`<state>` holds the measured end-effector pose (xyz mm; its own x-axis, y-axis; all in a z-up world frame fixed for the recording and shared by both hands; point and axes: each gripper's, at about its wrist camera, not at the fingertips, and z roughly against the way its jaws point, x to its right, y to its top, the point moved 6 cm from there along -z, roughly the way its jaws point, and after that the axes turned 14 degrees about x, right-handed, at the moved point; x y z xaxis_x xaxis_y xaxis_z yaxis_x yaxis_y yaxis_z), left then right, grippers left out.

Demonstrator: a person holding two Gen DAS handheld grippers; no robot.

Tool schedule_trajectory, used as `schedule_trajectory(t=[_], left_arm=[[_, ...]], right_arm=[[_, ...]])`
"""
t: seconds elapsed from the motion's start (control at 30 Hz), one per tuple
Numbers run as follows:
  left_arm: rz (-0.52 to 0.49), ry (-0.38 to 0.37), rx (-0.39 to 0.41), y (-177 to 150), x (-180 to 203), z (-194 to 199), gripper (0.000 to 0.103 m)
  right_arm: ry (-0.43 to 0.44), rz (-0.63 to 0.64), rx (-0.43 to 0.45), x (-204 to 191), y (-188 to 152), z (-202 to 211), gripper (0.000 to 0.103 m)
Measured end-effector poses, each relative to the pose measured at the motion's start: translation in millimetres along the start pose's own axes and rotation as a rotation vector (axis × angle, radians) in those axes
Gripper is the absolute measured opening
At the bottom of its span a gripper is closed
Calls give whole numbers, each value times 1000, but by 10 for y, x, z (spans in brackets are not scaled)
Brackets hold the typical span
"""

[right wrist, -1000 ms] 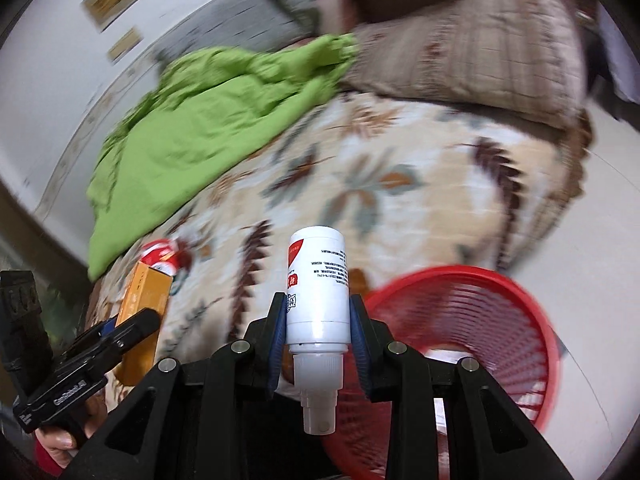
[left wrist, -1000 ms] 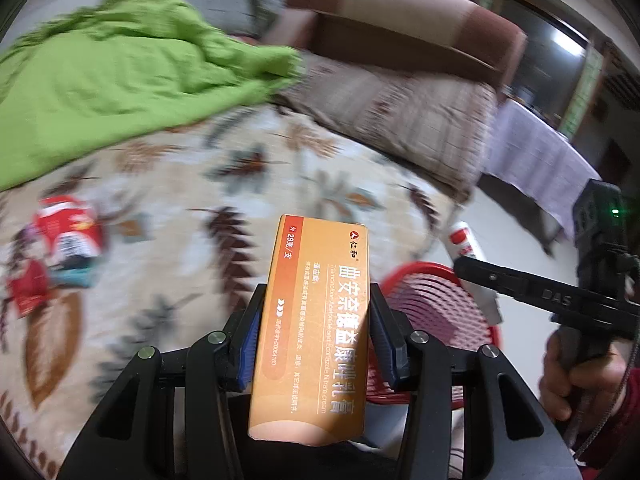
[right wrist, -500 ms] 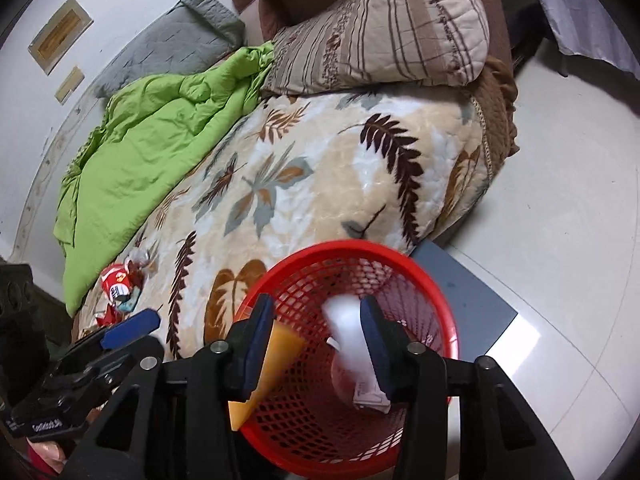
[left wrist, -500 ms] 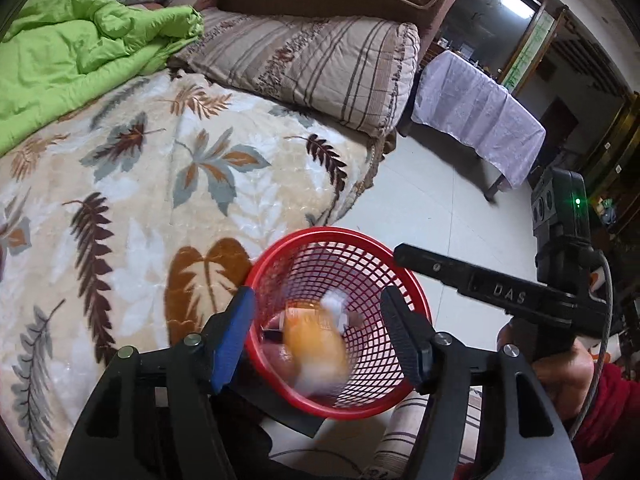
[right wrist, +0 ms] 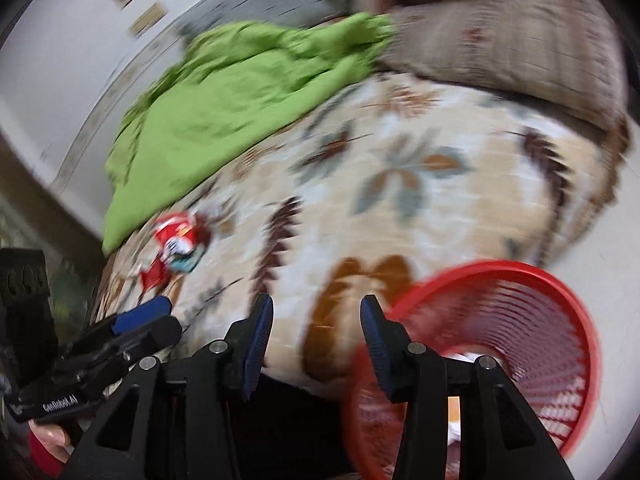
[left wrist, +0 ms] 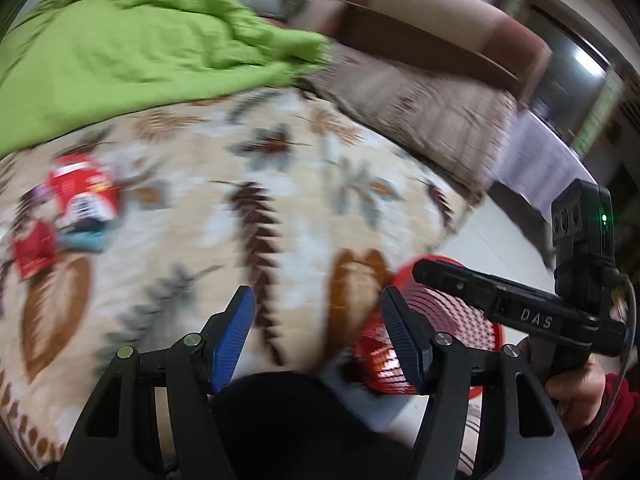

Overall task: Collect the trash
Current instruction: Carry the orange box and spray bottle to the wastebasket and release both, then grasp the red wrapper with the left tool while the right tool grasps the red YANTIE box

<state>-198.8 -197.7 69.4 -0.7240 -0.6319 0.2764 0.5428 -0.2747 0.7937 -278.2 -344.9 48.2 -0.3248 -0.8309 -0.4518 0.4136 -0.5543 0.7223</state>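
Observation:
Both views are motion-blurred. My left gripper point(left wrist: 318, 306) is open with nothing between its blue pads, above the near edge of the leaf-patterned blanket point(left wrist: 248, 184). My right gripper point(right wrist: 316, 316) is also open and holds nothing. A red mesh basket point(right wrist: 520, 320) stands on the floor by the bed, right of both grippers, also in the left wrist view point(left wrist: 448, 320), with something white and orange inside. Red wrappers point(left wrist: 80, 196) lie crumpled on the blanket at the left, seen too in the right wrist view point(right wrist: 176, 240).
A green quilt point(left wrist: 132, 52) covers the far left of the bed. A striped brown pillow point(right wrist: 500, 40) and a brown headboard point(left wrist: 420, 12) lie at the far right. A table under a pale cloth point(left wrist: 540, 160) stands beyond the bed. A hand in a red sleeve point(left wrist: 576, 388) holds the right gripper.
Both grippers let go of the orange box and the white bottle over the red basket, then swung back left toward the bed. Both now stand open with nothing in them.

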Motion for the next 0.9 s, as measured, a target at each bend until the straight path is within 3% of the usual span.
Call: schedule_trajectory(t=[0.23,0.3,0.37,0.53,0.67,0.9], left_arm=[[86,161,63,45,-771,399,64],[126,205,81,56,-1031,506,64],[158,246,97,75,-1258,585,64],[252,352,125,143,-1950,727,66],[301,395,109,139,-2326,622,67],[350,436,42,106,-2818,58,67]], right_arm=[[120,127,-76,-785,-126,-562,49],[152,157,-94,-999,-148,-689,52],[168,182,-99,-1154,-154,-770,60],[208,238,-98,-1503,-139,-871,64],[218,243,-99,-1570,-140,-904,67],[205,235,-103,-1525,-82,-976,67]])
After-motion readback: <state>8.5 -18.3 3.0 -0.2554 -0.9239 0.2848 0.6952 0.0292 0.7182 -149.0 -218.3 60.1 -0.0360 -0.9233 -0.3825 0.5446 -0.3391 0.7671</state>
